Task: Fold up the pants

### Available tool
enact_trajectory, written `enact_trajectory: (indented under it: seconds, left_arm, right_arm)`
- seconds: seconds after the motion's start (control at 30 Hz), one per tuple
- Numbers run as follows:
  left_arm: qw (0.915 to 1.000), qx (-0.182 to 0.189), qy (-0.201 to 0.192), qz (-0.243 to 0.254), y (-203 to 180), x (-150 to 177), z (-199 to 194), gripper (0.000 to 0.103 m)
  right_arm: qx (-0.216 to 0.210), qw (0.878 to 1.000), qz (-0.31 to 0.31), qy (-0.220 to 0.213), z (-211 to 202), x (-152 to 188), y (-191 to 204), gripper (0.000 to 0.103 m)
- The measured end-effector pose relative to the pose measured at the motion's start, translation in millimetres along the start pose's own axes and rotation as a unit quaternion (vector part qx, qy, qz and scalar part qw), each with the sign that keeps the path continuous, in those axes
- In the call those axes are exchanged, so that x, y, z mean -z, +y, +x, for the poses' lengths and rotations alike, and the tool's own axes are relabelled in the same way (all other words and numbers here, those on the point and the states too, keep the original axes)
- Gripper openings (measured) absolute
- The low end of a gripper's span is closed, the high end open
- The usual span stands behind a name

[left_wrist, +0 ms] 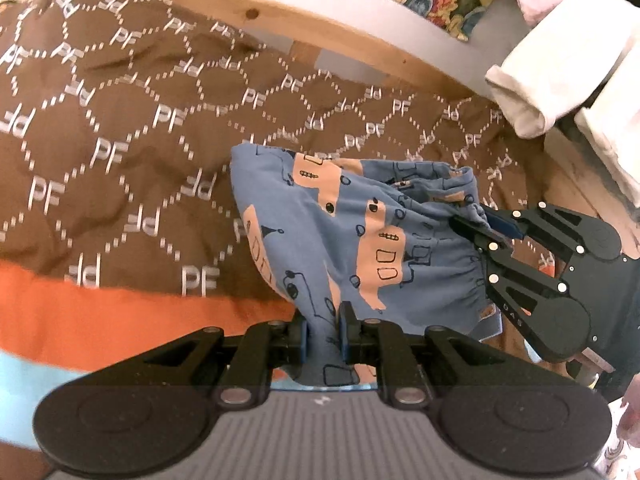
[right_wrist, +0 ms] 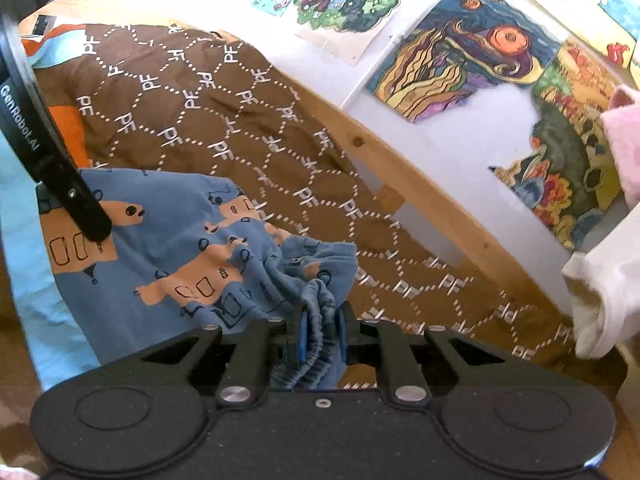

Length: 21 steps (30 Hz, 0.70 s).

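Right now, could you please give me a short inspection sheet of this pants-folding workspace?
Surface: brown bedspread with a PF pattern, orange band at its edge, on a wooden bed frame.
Job's things: blue patterned pants, bunched.
Clutter: white rolled cloth; pink cloth.
Grippers: left gripper shut on pants fabric; right gripper shut on the elastic waistband.
Cables: nothing seen.
Surroundings: colourful drawings on the wall.

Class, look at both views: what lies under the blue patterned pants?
Under the blue patterned pants lies a brown bedspread printed with white PF letters, with an orange band nearer the camera. What lies directly beneath the pants is covered.
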State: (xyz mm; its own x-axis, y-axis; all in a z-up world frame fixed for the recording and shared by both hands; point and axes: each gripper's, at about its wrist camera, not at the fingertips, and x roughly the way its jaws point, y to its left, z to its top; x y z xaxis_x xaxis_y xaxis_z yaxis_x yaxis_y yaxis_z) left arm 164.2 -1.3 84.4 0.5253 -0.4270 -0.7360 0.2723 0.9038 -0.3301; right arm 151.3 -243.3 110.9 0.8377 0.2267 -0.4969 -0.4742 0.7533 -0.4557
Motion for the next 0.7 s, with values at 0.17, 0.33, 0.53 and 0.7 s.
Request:
enact_trajectory:
  seconds: [0.17,0.33,0.53,0.7]
  left_arm:
    - [0.9995,-0.005,-0.027,0.015,-4,-24,3,0.016]
    - [0.9988,-0.012,-0.044,0.021,-7,-48,16,0.016]
    - [0.9982,-0.024,-0.050,0.021,0,-66,41,0.016]
    - [0.9988,-0.044,-0.022,0.007,13,-64,67,0.016]
  right_arm:
    - [0.019,1.000,-0.008,-0.016,15,-14,-18,0.015]
    - [0.036,0.999,-0.016,-0.020,36,-24,-30,0.015]
    - [0.042,0.999,-0.022,-0.008,68,-27,-41,0.015]
    - [0.022,0.999,0.010,0.034,97,-22,-42,0.015]
